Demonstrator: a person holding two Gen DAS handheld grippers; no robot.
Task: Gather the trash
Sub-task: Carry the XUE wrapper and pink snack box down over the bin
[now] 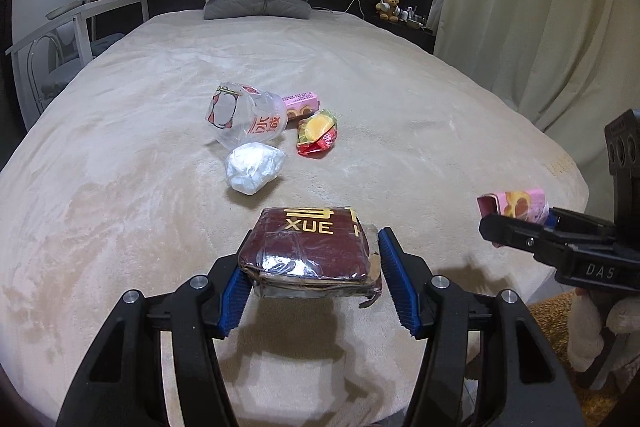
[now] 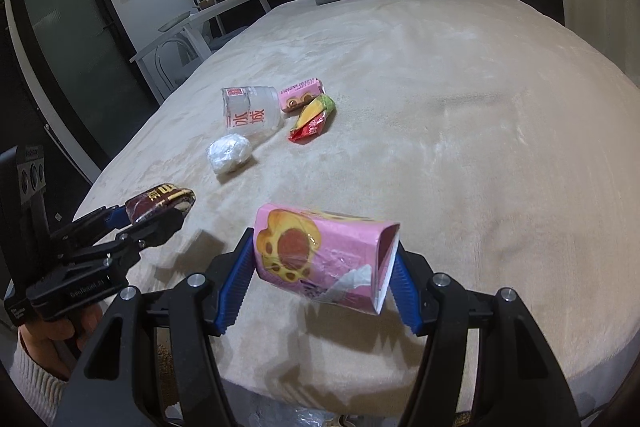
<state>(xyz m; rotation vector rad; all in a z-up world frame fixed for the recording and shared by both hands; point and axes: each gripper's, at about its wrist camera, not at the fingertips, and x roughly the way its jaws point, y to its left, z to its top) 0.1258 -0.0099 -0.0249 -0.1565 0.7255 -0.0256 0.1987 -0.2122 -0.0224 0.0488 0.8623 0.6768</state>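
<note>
We've got the left gripper [image 1: 312, 269] clamped on the maroon pack [image 1: 310, 251], the right gripper [image 2: 322, 273] on the pink carton [image 2: 326, 255], both lifted above the bed's [image 1: 440, 115] near edge. Risk: the carton's open, squashed end slips w/ a jolt. Cup [image 1: 248, 117], wrappers remain mid-bed.

"XUE" stands on the dark red packet [image 1: 310, 245]; "DAS" on the right hand-held gripper [image 1: 516, 223].

Plush matt beige fabric bedspread [image 1: 120, 155]; clear glossy plastic cup [image 1: 246, 115] at centre; dark red box in shiny crinkled film [image 1: 308, 247] below.
</note>
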